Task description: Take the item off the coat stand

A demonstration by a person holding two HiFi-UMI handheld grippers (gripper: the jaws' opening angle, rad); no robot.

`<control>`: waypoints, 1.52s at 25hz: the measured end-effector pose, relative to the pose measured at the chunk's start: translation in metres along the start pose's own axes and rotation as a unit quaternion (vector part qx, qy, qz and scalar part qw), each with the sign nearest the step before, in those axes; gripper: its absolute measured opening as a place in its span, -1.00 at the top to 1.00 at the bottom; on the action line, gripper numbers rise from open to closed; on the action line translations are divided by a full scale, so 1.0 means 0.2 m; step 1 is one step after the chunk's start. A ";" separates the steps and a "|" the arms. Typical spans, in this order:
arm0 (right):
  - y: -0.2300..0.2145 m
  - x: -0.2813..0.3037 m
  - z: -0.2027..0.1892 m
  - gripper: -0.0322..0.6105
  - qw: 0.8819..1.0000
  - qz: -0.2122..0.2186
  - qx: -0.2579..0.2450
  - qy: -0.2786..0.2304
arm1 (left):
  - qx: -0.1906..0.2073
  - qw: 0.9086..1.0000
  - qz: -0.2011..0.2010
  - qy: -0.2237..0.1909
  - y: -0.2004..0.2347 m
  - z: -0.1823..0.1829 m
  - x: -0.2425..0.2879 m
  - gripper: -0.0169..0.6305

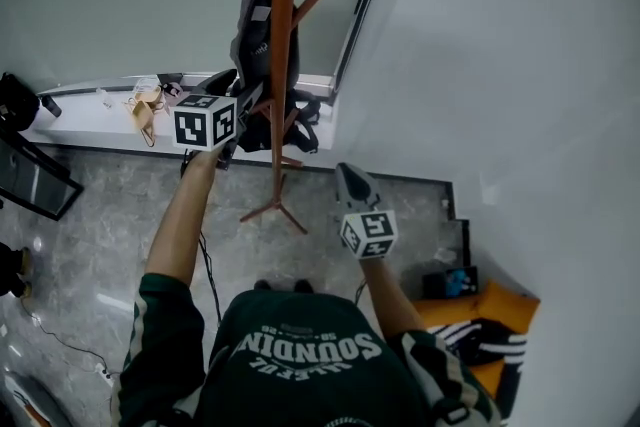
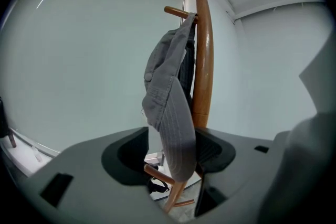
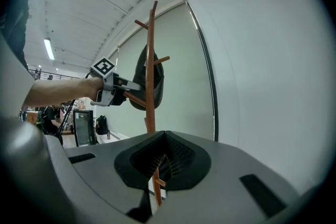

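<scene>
sill: windowsill (image 1: 80,127) at far left, carrying small clutter, well apart from the stand; plays no part here.
left gripper: left gripper (image 2: 170,157) is raised to the stand with its jaws spread. The cap brim hangs down between them and is not pinched. One pad sits very near the brim; I cannot tell whether it touches.
cap: grey cap (image 2: 168,97) hangs by its back from an upper peg (image 2: 177,11), crown against the pole, brim pointing down.
stand: coat stand (image 1: 284,65) is upright on thin splayed feet (image 1: 275,208).
bag: dark bag (image 1: 298,127) hangs on the stand lower down, just behind the cap.
right gripper: right gripper (image 3: 163,160) has its jaws pressed together and empty. It is held back to the right of the stand and pointed at it.
risk, grip: only the brim tip is in reach, so a shallow bite would likely slip out when pulled.
risk, peg: the peg slants upward. Pulling outward or down instead of lifting would probably snag the cap.
risk, tip: a snagged pull could tilt the light stand, and nothing steadies it.
risk, snag: closing too deep might also catch a bag strap or a lower peg.
</scene>
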State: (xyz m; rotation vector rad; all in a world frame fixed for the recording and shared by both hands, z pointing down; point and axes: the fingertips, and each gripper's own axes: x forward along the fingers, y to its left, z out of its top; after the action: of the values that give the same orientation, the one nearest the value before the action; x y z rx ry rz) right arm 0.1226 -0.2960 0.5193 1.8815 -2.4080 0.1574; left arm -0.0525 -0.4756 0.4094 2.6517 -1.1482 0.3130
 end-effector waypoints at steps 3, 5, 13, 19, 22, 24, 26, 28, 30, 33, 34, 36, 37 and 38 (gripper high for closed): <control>-0.01 0.00 0.01 0.90 1.000 -0.003 0.000 -0.001 | 0.010 1.000 -0.003 0.004 0.01 0.01 0.00 0.30; -0.02 0.01 0.00 0.90 1.000 -0.004 0.001 -0.001 | 0.018 1.000 0.001 0.005 0.02 0.02 0.00 0.48; -0.02 0.01 0.02 0.90 1.000 -0.008 0.001 -0.002 | 0.037 0.999 0.038 -0.005 0.13 0.04 -0.01 0.70; -0.02 0.03 0.01 0.90 1.000 -0.009 0.002 0.000 | 0.043 0.996 0.075 -0.021 0.20 0.07 0.00 0.86; -0.03 0.03 0.02 0.90 1.000 -0.011 0.002 0.000 | 0.037 0.996 0.082 -0.027 0.23 0.09 0.00 0.90; -0.04 0.02 0.01 0.90 1.000 -0.013 0.003 0.001 | 0.033 0.996 0.082 -0.029 0.24 0.11 0.00 0.90; -0.04 0.01 0.01 0.90 1.000 -0.015 0.003 0.000 | 0.031 0.995 0.084 -0.034 0.24 0.12 -0.01 0.90; -0.04 0.00 0.00 0.90 1.000 -0.016 0.005 -0.002 | 0.030 0.995 0.087 -0.041 0.25 0.14 -0.02 0.90; -0.03 -0.01 -0.01 0.90 1.000 -0.017 0.006 -0.003 | 0.029 0.994 0.090 -0.046 0.26 0.16 -0.04 0.90; -0.03 -0.01 0.00 0.90 1.000 -0.018 0.004 -0.005 | 0.027 0.994 0.091 -0.053 0.28 0.21 -0.05 0.90; -0.04 -0.01 0.00 0.90 1.000 -0.018 0.004 -0.006 | 0.027 0.994 0.092 -0.056 0.29 0.23 -0.05 0.90; -0.03 -0.01 0.02 0.90 1.000 -0.018 0.004 -0.007 | 0.027 0.993 0.094 -0.060 0.31 0.27 -0.06 0.90; -0.03 -0.01 0.02 0.90 1.000 -0.018 0.004 -0.007 | 0.026 0.993 0.096 -0.061 0.33 0.28 -0.07 0.90; -0.03 -0.01 0.02 0.90 1.000 -0.018 0.004 -0.007 | 0.024 0.993 0.097 -0.062 0.34 0.30 -0.07 0.90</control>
State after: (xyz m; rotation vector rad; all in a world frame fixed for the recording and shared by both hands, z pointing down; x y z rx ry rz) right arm 0.1286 -0.2966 0.5145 1.9340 -2.3845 0.1510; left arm -0.1060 -0.5284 0.3576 2.6381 -1.4584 0.2143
